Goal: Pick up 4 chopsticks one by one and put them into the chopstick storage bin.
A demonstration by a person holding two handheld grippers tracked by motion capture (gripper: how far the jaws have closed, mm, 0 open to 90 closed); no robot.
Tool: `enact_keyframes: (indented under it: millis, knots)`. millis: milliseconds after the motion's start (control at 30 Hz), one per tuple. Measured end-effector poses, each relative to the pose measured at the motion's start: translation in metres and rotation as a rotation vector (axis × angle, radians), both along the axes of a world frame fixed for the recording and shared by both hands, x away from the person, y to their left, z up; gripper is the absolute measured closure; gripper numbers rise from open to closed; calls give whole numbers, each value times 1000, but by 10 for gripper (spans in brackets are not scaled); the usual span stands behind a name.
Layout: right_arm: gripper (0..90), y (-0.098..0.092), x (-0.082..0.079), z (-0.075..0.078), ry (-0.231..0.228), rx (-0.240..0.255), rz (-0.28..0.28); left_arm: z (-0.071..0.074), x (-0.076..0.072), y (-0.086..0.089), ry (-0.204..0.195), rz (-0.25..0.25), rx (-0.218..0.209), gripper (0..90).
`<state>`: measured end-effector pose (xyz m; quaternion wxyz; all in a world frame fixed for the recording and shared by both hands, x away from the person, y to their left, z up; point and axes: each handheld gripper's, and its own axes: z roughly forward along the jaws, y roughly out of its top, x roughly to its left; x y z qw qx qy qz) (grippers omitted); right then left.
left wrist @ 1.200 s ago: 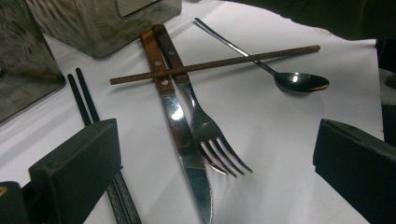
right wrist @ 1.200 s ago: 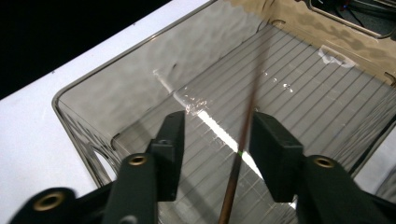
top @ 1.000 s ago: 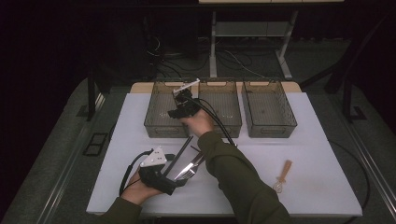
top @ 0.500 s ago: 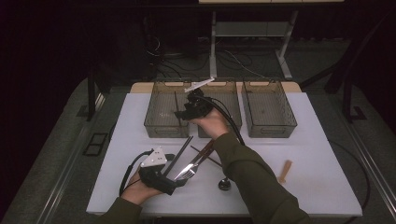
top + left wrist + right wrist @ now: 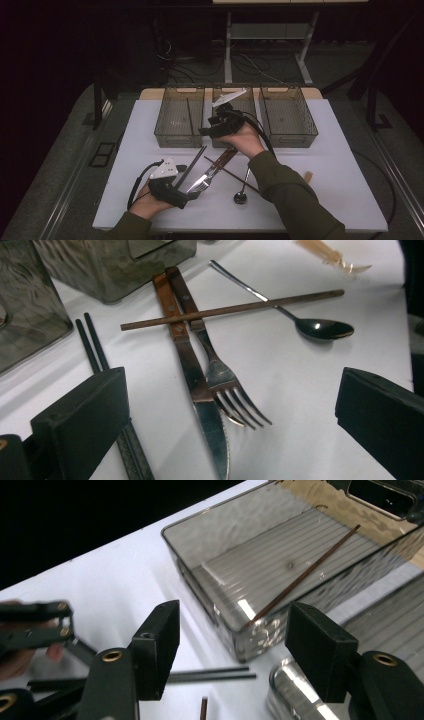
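One thin brown wooden chopstick already lies in the far-left smoky clear plastic bin; its mate remains on the white counter across a wood-handled knife and fork. The right claw, empty, jaws just opening, hovers by the bins. The left claw hangs open, empty, over the cutlery, its view revealing the crossing up close.

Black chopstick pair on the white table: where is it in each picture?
High view: pair of black chopsticks, centre-left, slanting toward the bins.
Left gripper view: pair at left.
Right gripper view: pair bottom centre.
Shared landmark: smoky plastic bin at their tip.
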<state>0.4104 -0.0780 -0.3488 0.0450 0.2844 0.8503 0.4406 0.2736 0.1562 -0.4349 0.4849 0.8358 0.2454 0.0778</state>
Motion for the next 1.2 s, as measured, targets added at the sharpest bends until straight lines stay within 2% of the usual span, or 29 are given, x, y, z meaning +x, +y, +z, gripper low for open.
enact_keyframes:
  millis: [633,900,1200]
  knots:
    - [378,-62,-36,-4,-17,10,27,-1,1,1,2,6,4,1]
    - [375,-88,-55,-18,-3,10,20,-2,1,0,1,10,5,1]
    - [386,-106,-79,-34,-2,-2,31,-1,1,2,3,12,13,1]
